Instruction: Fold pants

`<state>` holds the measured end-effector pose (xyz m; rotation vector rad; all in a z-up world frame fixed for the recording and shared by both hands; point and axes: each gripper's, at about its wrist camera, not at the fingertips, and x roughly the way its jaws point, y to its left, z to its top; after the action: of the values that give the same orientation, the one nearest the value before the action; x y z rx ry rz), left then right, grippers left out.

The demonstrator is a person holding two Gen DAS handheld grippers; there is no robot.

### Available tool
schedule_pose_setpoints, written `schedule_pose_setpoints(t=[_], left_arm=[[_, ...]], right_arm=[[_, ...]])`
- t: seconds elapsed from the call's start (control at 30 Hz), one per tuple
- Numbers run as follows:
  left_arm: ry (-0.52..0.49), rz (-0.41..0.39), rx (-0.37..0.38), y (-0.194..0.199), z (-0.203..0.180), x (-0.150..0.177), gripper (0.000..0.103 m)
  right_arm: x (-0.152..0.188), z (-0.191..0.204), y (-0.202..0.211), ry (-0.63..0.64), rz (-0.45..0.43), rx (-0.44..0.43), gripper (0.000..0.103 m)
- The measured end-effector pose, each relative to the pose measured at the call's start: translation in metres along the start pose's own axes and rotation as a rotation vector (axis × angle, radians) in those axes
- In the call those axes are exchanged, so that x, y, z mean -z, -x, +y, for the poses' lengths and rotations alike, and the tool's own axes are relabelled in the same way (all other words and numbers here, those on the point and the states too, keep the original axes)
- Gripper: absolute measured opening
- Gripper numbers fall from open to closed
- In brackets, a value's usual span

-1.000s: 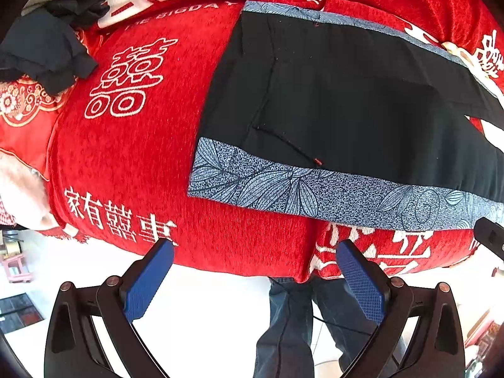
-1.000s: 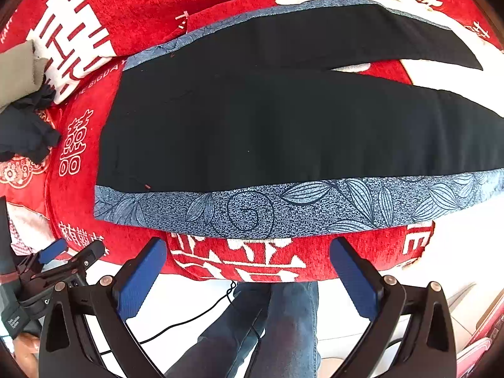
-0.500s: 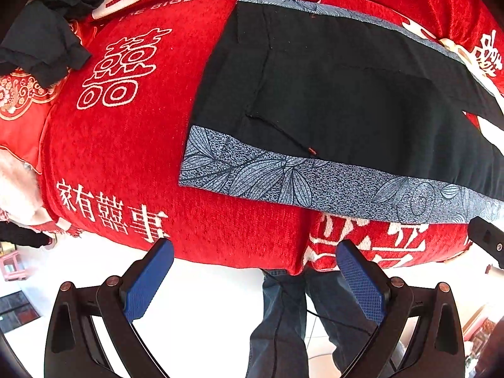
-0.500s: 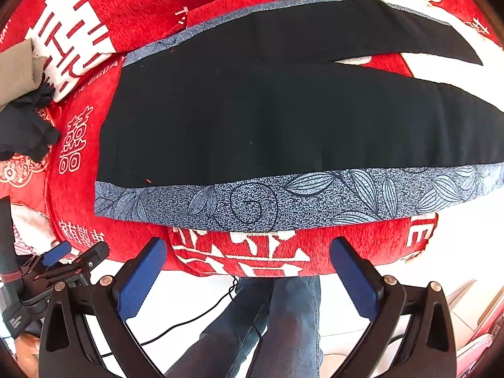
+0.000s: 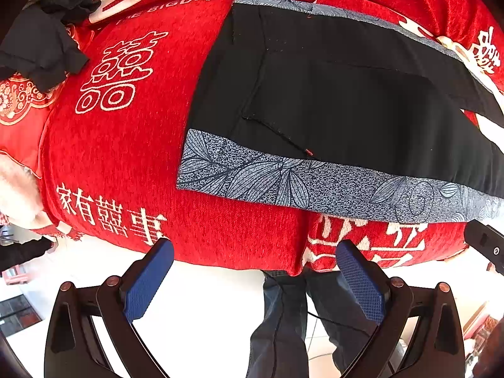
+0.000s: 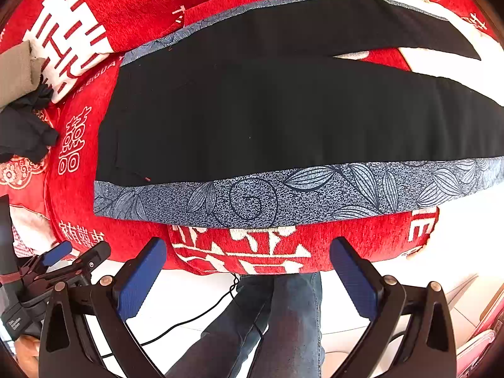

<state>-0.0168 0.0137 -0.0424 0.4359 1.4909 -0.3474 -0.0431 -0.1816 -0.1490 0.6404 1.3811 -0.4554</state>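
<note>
The left gripper (image 5: 253,278), with its blue textured pads (image 5: 359,283) spread wide and nothing between them, hangs off the near edge of the work surface, short of the waist end of the garment. The right gripper (image 6: 247,275) is likewise agape and empty, poised before the middle of the near leg. Beyond them lie the black pants with grey-blue leaf-patterned side bands (image 6: 283,119), flat and full length, waist to the left and both legs running right with a gap between them. No fold looks started, so this reads as the approach before the first grasp. The next move probably calls for both claws to pinch the near patterned band (image 5: 315,186) and carry that leg over onto the far one, edges matched. The surface is a red plush cloth with white characters (image 5: 126,145); a dark crumpled garment (image 5: 37,47) sits at its far left corner. Below, pale floor and the person's jeans (image 6: 277,324) show.
</note>
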Motion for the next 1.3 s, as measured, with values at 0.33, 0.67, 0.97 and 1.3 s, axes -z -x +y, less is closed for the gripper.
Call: schedule_pose_setpoints(t=[0.33,0.67,0.97,1.3], left_arm=[[-0.005,-0.002,0.001,-0.0006,-0.0005,-0.0001,0.103],[-0.006,-0.005,-0.002,-0.0006,0.0022,-0.0036,0.103],[0.006,-0.006,0.015,-0.0024,0.0036,-0.0072,0.103],[0.01,-0.01,0.025,-0.0046,0.0048,-0.0095,0.103]], right_arm=[[0.0011,0.0014,-0.0005,-0.002,0.0,-0.003,0.103],[0.0004,0.0036,-0.0011,-0.002,-0.002,-0.003,0.103],[-0.0035,0.0048,-0.003,-0.003,0.001,-0.003,0.103],[-0.0063,0.0047,-0.0061,-0.005,-0.001,-0.007,0.103]])
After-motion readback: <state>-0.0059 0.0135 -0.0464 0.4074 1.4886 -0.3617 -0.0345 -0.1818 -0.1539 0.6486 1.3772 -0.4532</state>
